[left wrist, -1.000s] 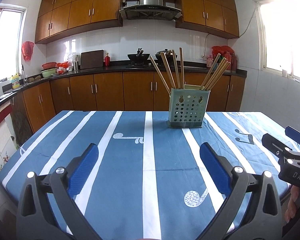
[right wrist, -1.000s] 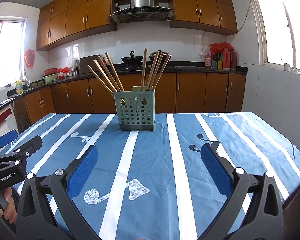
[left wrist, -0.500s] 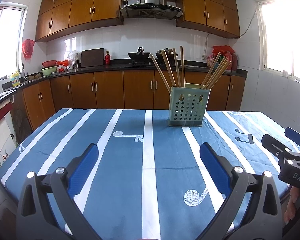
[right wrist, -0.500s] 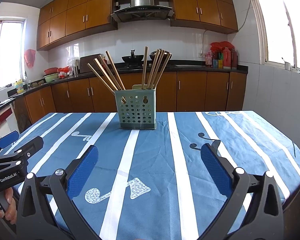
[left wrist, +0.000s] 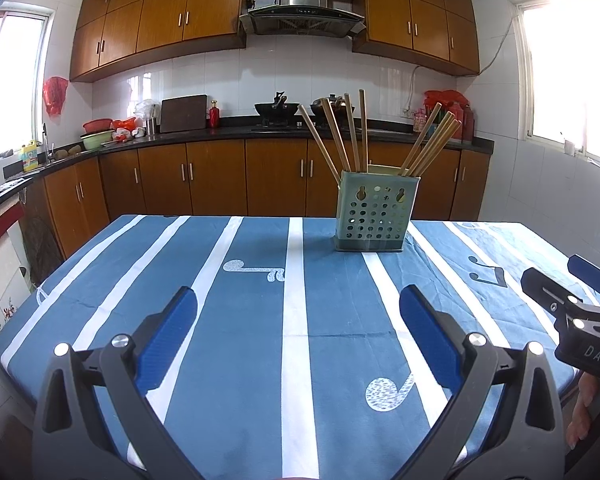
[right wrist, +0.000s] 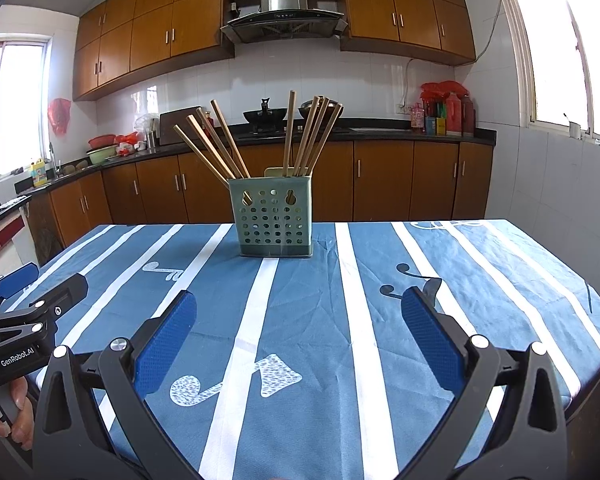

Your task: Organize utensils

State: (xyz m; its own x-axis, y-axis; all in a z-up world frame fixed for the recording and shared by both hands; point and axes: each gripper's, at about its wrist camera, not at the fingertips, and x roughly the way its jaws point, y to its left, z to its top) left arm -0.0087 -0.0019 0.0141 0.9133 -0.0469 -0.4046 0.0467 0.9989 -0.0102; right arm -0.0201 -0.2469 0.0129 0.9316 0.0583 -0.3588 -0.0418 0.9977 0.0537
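A pale green perforated utensil holder point(left wrist: 374, 214) stands at the far side of the table and shows in the right wrist view too point(right wrist: 274, 220). Several wooden chopsticks point(left wrist: 342, 136) lean in it in two bunches; they also show in the right wrist view point(right wrist: 220, 144). My left gripper point(left wrist: 298, 308) is open and empty, low over the near side of the table. My right gripper point(right wrist: 298, 312) is open and empty beside it. Each gripper shows at the edge of the other's view, the right one point(left wrist: 572, 300) and the left one point(right wrist: 36, 292).
The table has a blue cloth with white stripes and note prints point(left wrist: 260, 320). Brown cabinets and a black counter point(left wrist: 220, 132) with pots and bowls run behind it. A tiled wall with a window point(left wrist: 572, 80) is on the right.
Both cameras have tilted up and back slightly, so the holder sits a little higher and farther in view. Both grippers stay open and empty.
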